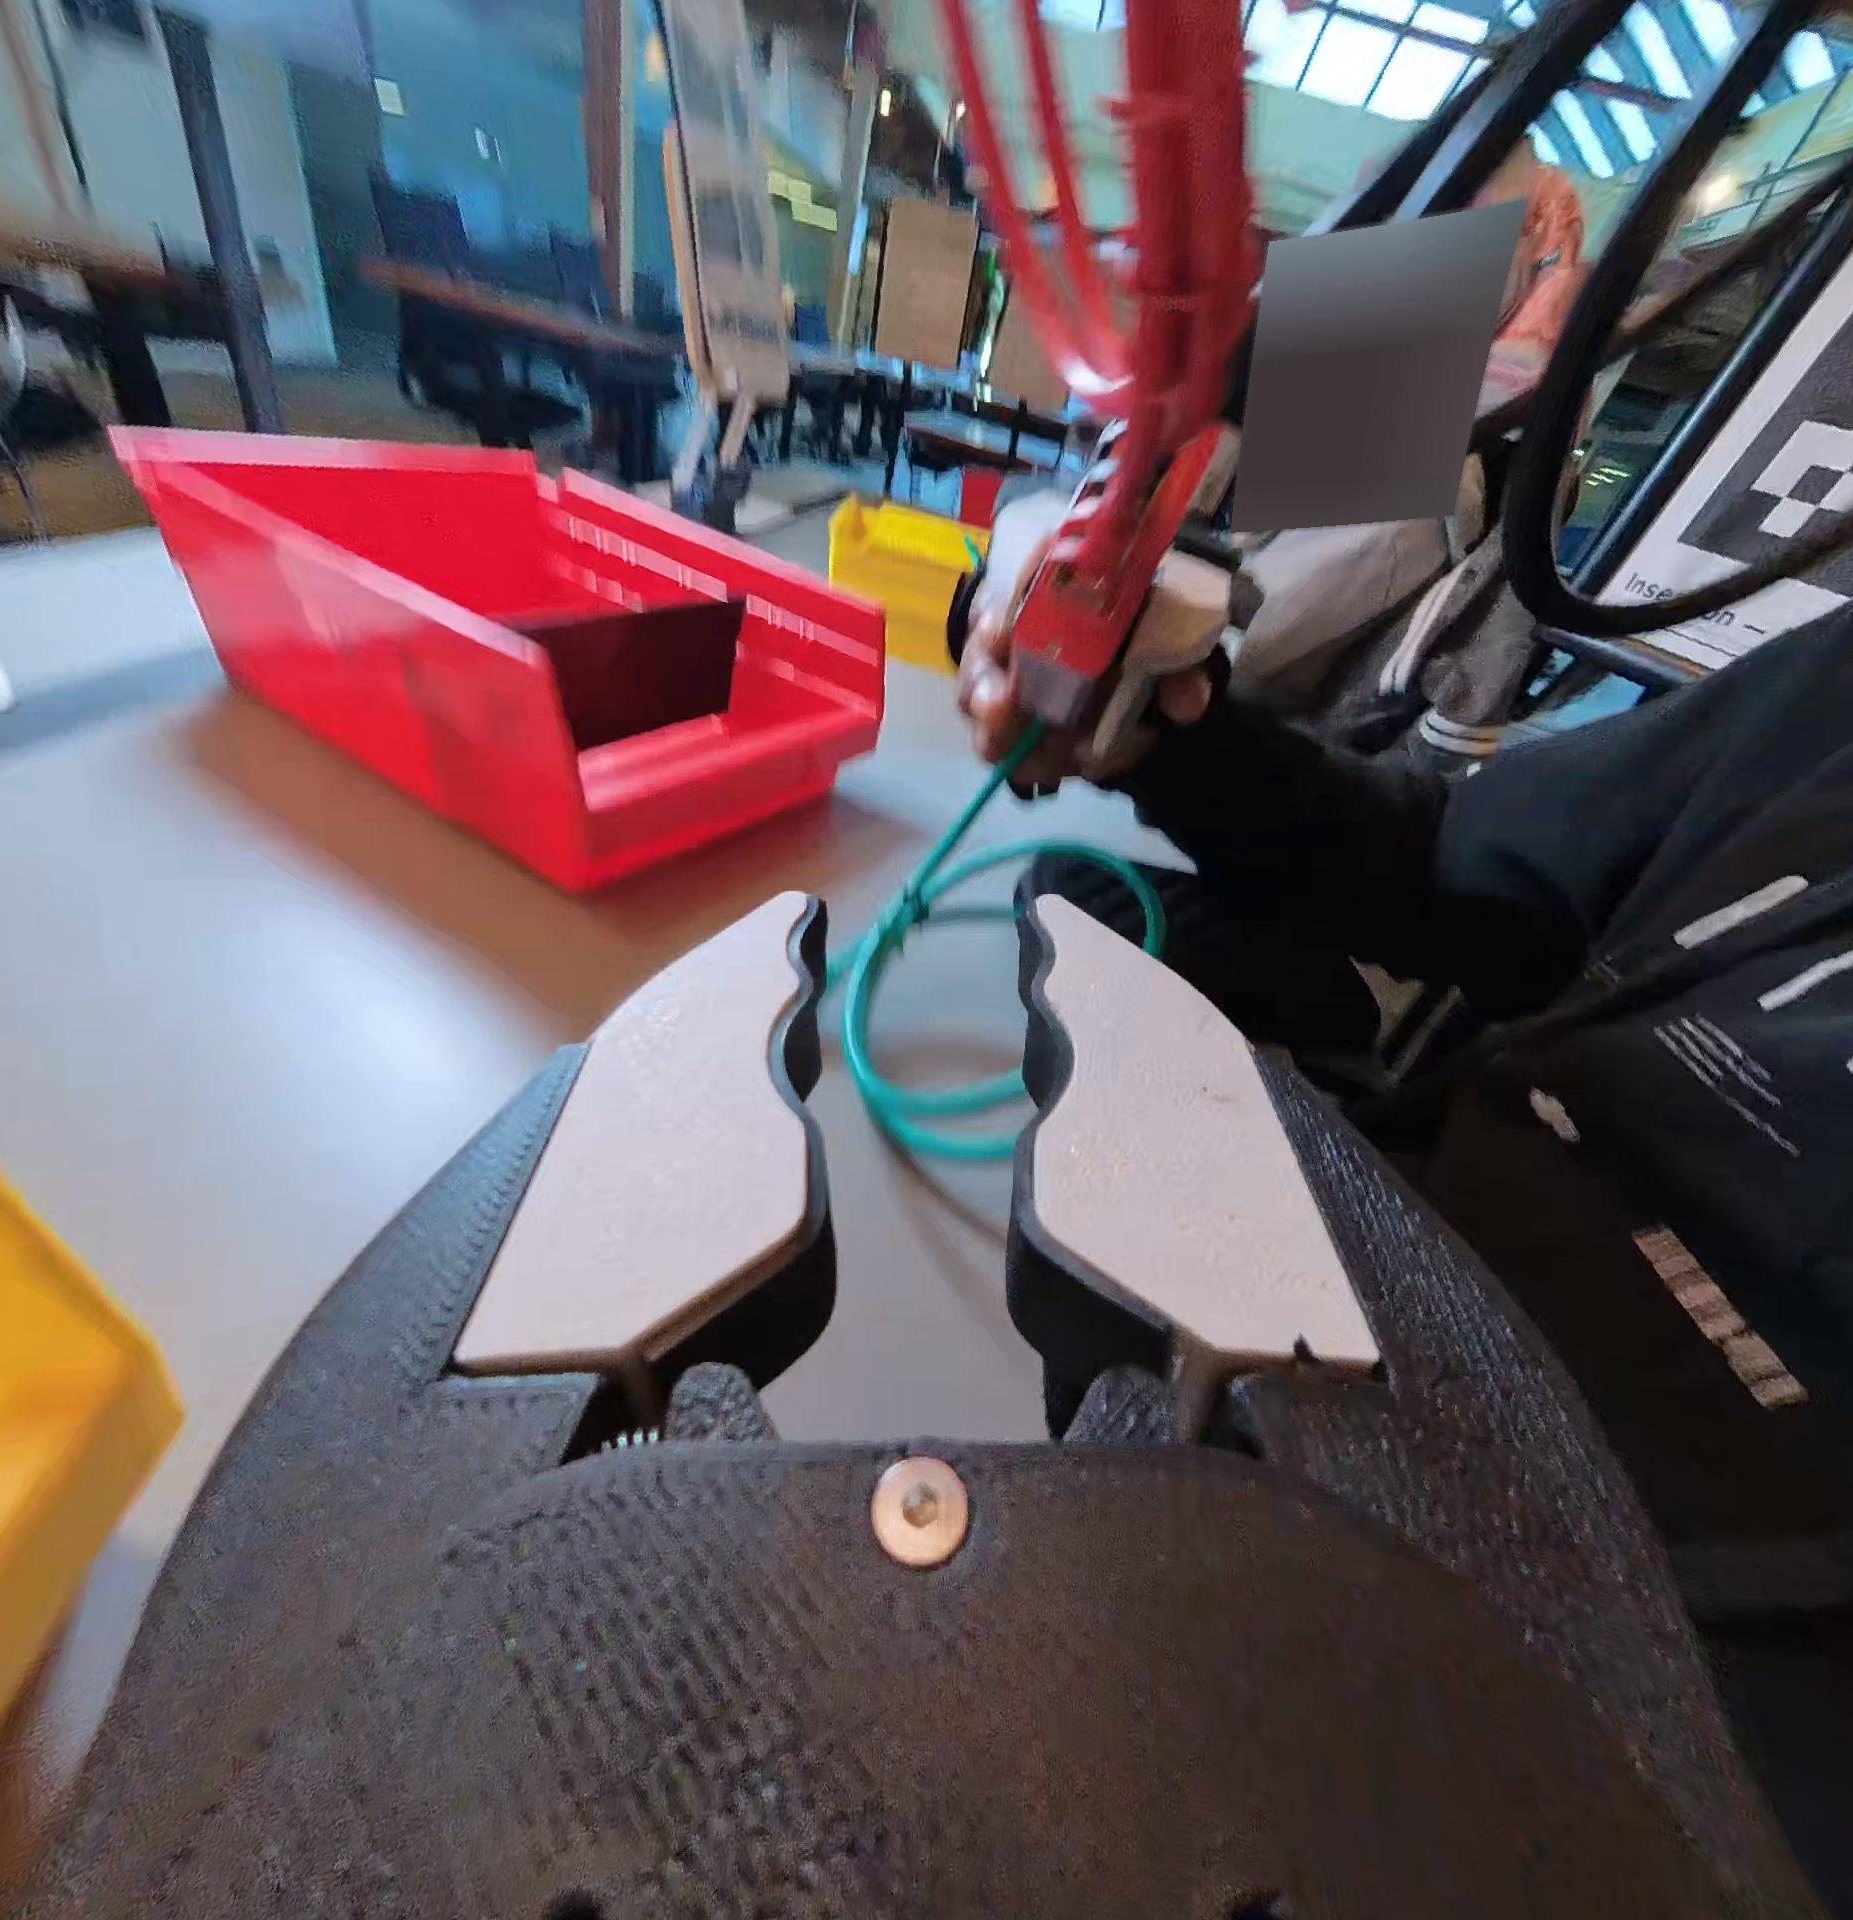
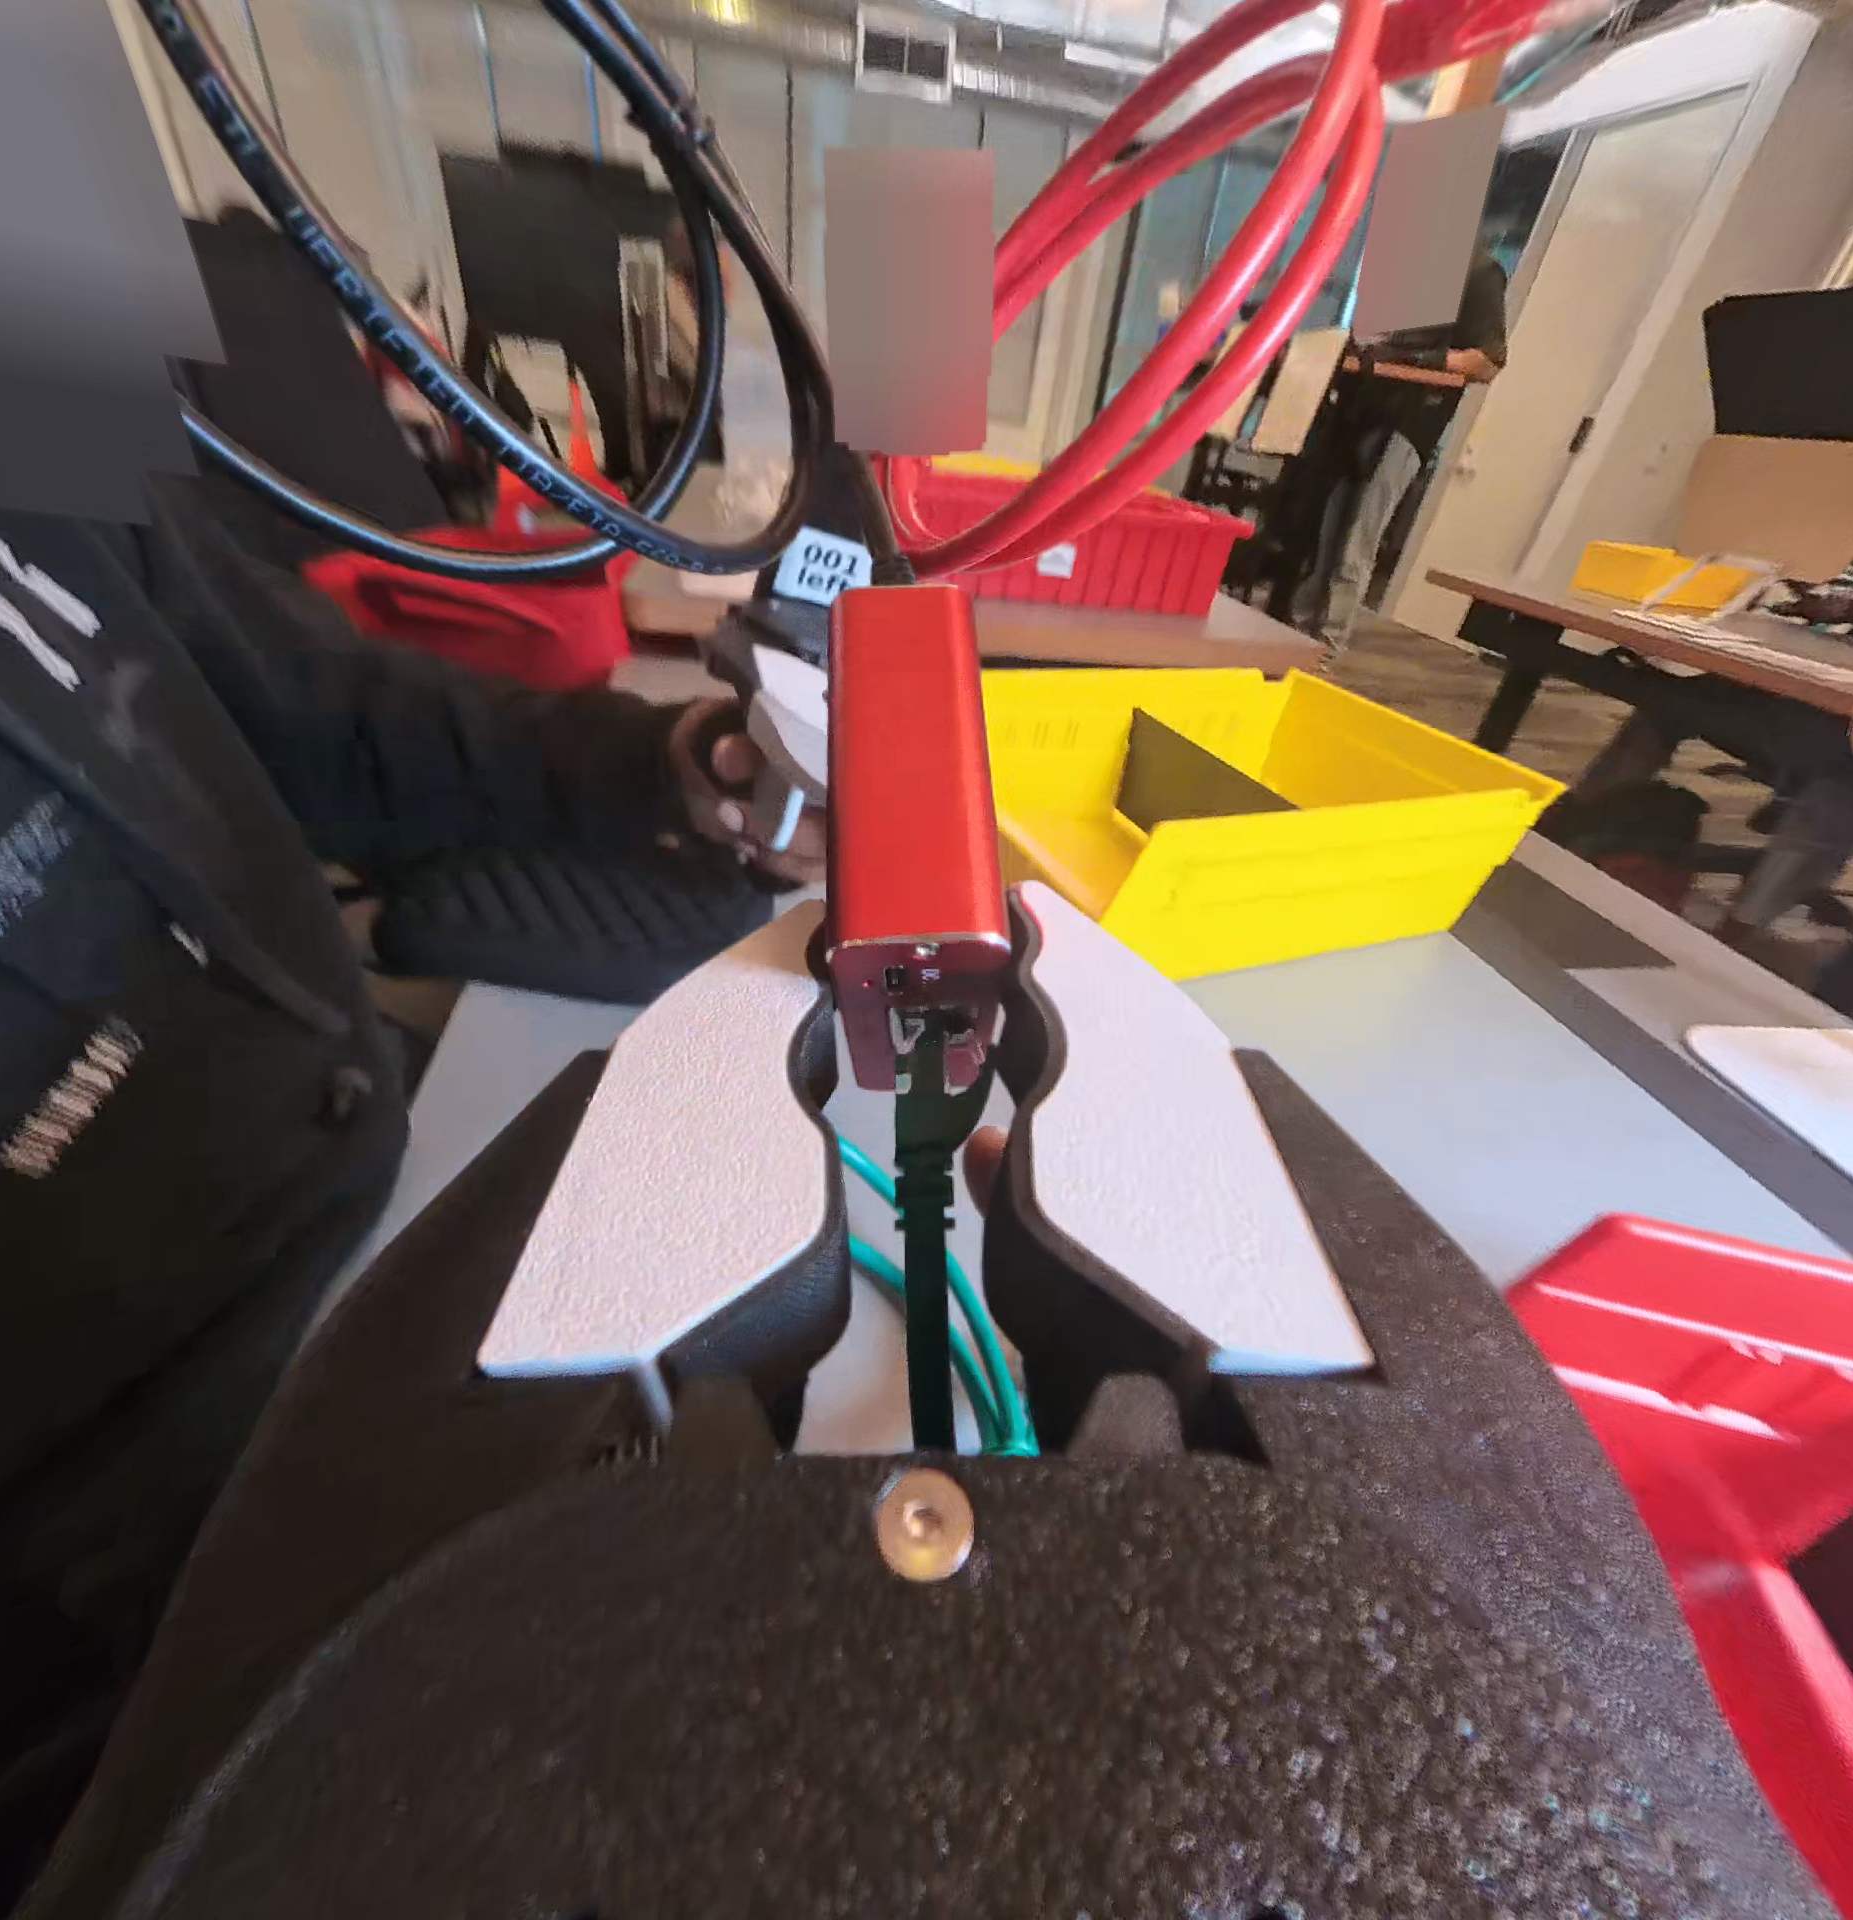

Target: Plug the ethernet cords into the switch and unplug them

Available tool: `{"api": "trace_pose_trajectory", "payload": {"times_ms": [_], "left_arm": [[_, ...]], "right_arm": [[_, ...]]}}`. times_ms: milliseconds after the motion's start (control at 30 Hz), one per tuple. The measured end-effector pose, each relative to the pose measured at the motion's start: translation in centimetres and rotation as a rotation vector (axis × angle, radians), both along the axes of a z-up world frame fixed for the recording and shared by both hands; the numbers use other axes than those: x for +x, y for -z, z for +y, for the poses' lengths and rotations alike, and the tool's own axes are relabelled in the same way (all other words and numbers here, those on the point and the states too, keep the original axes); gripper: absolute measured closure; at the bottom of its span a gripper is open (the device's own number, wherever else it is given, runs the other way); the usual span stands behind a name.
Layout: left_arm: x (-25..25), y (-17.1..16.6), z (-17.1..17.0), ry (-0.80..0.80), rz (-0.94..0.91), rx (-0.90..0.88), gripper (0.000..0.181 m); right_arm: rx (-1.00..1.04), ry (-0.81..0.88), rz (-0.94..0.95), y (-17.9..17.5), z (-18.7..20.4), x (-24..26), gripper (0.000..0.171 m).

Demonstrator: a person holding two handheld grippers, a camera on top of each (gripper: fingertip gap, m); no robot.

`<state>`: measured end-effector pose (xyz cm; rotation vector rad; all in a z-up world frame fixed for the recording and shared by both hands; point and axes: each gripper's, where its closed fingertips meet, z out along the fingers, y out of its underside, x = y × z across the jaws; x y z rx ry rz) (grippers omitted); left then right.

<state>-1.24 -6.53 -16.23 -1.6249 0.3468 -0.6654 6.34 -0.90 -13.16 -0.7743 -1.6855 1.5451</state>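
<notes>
Closest to the right wrist camera, the right gripper [image 2: 917, 1023] has its jaws closed on the near end of the red switch [image 2: 911, 769], a small red metal box. This switch stands up and away from the camera, above the grey table [image 2: 1421, 1091]. At the near end of the switch a green ethernet cord [image 2: 927, 1309] is plugged in, and it runs down between the two fingers toward the camera. At the far end of the switch a black cord [image 2: 506, 457] and a red cord [image 2: 1213, 312] rise and make big loops above it. Just right of the switch and behind it, a yellow bin [image 2: 1296, 821] sits on the table, and a red bin [image 2: 1711, 1382] lies nearer, at the lower right. Left of the switch, the left gripper [image 2: 787, 717] is seen from behind, with a hand around its handle.

From the left wrist camera, the left gripper [image 1: 920, 997] hovers over the table with its jaws partly apart and nothing between them. Beyond its fingertips the green ethernet cord [image 1: 901, 1049] lies in a coil on the table, and one end goes up to the switch [image 1: 1098, 582]. The hand [image 1: 1015, 675] that carries the right gripper is raised above the coil, and the switch is tilted there. Left of the switch lies the red bin [image 1: 506, 634] on the table.
</notes>
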Motion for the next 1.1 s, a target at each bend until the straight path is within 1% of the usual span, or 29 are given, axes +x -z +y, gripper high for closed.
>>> {"api": "trace_pose_trajectory", "payload": {"times_ms": [67, 133, 167, 233, 267, 300, 333, 367, 433, 567, 700, 800, 867, 933, 1000, 1100], "left_arm": [[0.7, -2.6, 0.7, -0.035, 0.016, 0.116, 0.148], [1.2, -4.5, 1.5, -0.040, -0.016, 0.170, 0.149], [1.6, -5.0, 1.8, -0.021, -0.028, 0.175, 0.149], [2.4, -5.2, 2.4, 0.012, -0.040, 0.179, 0.150], [2.7, -5.3, 2.6, 0.024, -0.061, 0.193, 0.153], [2.6, -5.1, 2.8, 0.019, -0.085, 0.191, 0.157], [2.4, -4.6, 3.1, 0.008, -0.097, 0.170, 0.168], [2.5, -4.3, 3.0, 0.033, -0.112, 0.163, 0.170], [2.6, -4.0, 2.8, 0.048, -0.121, 0.155, 0.171], [2.6, -4.0, 2.5, 0.037, -0.079, 0.174, 0.171], [2.3, -3.1, 2.5, 0.027, -0.090, 0.124, 0.171], [1.2, -2.8, 2.8, 0.001, -0.137, 0.072, 0.167], [0.2, -2.4, 3.2, -0.054, -0.177, 0.054, 0.150], [0.0, -1.4, 3.4, -0.077, -0.210, 0.006, 0.148], [1.0, -0.5, 3.5, -0.044, -0.277, -0.044, 0.147], [3.4, -0.1, 4.1, 0.020, -0.361, -0.094, 0.135]], "right_arm": [[-0.093, -0.023, -0.004, -0.5, -0.4, -0.8, 0.144], [-0.158, -0.037, -0.031, -0.5, -0.7, -1.3, 0.144], [-0.176, -0.039, -0.047, -0.3, -0.9, -1.6, 0.144], [-0.170, -0.018, -0.076, 0.5, -1.0, -2.0, 0.144], [-0.149, -0.003, -0.099, 1.1, -0.9, -2.2, 0.144], [-0.127, 0.008, -0.120, 1.7, -1.0, -2.4, 0.144], [-0.117, 0.012, -0.128, 2.1, -1.1, -2.5, 0.144], [-0.117, 0.010, -0.133, 2.3, -1.2, -2.5, 0.144], [-0.135, -0.008, -0.147, 2.5, -1.4, -2.5, 0.145], [-0.146, -0.022, -0.172, 2.9, -1.9, -2.7, 0.145], [-0.119, 0.006, -0.186, 3.5, -1.9, -2.9, 0.145], [-0.013, 0.111, -0.128, 3.1, -1.2, -3.5, 0.144], [0.111, 0.235, -0.056, 2.8, 0.1, -4.0, 0.144], [0.240, 0.366, 0.014, 2.7, 1.6, -4.4, 0.144], [0.341, 0.474, 0.074, 2.7, 2.5, -4.7, 0.144], [0.499, 0.637, 0.139, 2.6, 3.1, -5.4, 0.144]]}}
